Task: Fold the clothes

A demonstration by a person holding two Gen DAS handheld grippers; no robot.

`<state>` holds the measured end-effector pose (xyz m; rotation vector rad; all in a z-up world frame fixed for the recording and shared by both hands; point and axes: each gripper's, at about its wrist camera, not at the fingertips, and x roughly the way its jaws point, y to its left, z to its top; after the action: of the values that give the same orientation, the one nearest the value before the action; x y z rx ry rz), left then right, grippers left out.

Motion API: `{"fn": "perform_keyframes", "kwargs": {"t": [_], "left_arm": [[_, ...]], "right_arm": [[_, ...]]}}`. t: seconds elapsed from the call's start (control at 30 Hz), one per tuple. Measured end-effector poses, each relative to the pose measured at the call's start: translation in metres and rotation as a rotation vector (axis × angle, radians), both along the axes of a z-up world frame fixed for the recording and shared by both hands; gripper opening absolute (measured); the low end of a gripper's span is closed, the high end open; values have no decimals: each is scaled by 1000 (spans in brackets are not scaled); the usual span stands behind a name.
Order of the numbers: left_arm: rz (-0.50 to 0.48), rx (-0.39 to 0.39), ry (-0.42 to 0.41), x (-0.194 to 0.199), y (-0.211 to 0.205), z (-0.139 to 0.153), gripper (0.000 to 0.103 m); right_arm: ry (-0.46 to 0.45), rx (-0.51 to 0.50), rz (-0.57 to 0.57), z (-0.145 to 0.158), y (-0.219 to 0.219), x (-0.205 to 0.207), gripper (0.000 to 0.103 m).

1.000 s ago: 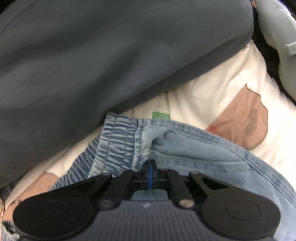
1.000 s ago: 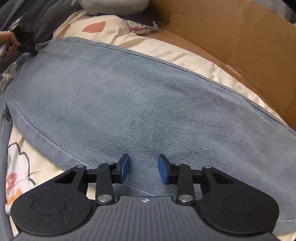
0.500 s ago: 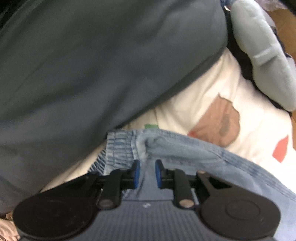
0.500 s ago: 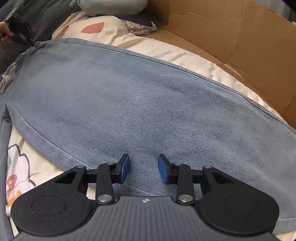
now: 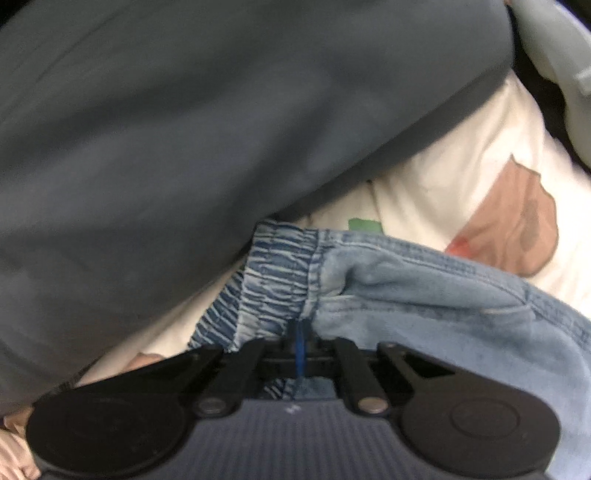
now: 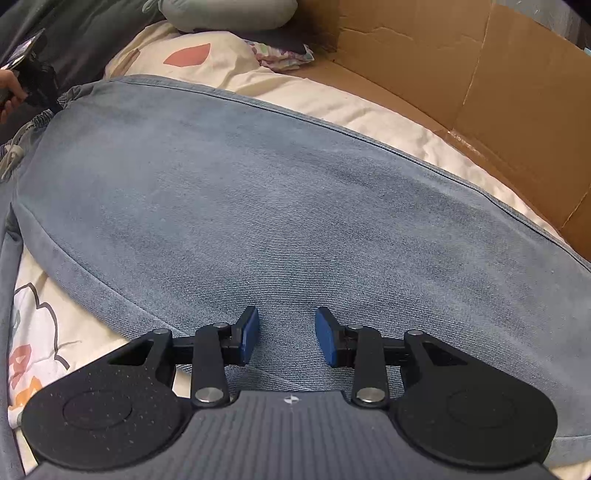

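Note:
Light blue jeans [image 6: 277,221] lie spread flat across the bed, filling the right wrist view. My right gripper [image 6: 286,334] hovers over the denim near its lower edge, open, with the cloth lying flat and unpinched under the blue pads [image 6: 249,336]. In the left wrist view the elastic waistband [image 5: 280,266] bunches just ahead of my left gripper [image 5: 300,343], whose jaws are closing, pads together, on the waistband seam. The right wrist view shows that left gripper [image 6: 37,88] far away at the jeans' top left corner, held by a hand [image 6: 7,96].
A dark grey cloth [image 5: 184,129] covers the upper left of the left wrist view. The cream patterned bedsheet [image 6: 332,96] lies under the jeans. An open cardboard box [image 6: 480,74] stands along the right, and a pale grey cushion [image 6: 229,14] lies at the far end.
The left gripper was shut on the waistband, opened half a second ago, and is shut on it again now at a slightly shifted spot. The right gripper has stayed still and open.

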<state>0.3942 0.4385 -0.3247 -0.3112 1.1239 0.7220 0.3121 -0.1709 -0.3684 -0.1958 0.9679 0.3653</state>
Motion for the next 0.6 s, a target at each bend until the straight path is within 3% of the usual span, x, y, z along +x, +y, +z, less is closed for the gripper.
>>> {"fn": "perform_keyframes", "kwargs": {"t": [0.13, 0.37, 0.6], "left_arm": [[-4, -10, 16, 4, -7, 13, 3], [-79, -3, -63, 17, -19, 45, 6], [-68, -34, -93, 40, -23, 19, 8]], "right_arm": [[5, 7, -3, 1, -1, 1, 40], [3, 13, -7, 1, -2, 0, 40], [-2, 11, 4, 0, -2, 0, 40]]}}
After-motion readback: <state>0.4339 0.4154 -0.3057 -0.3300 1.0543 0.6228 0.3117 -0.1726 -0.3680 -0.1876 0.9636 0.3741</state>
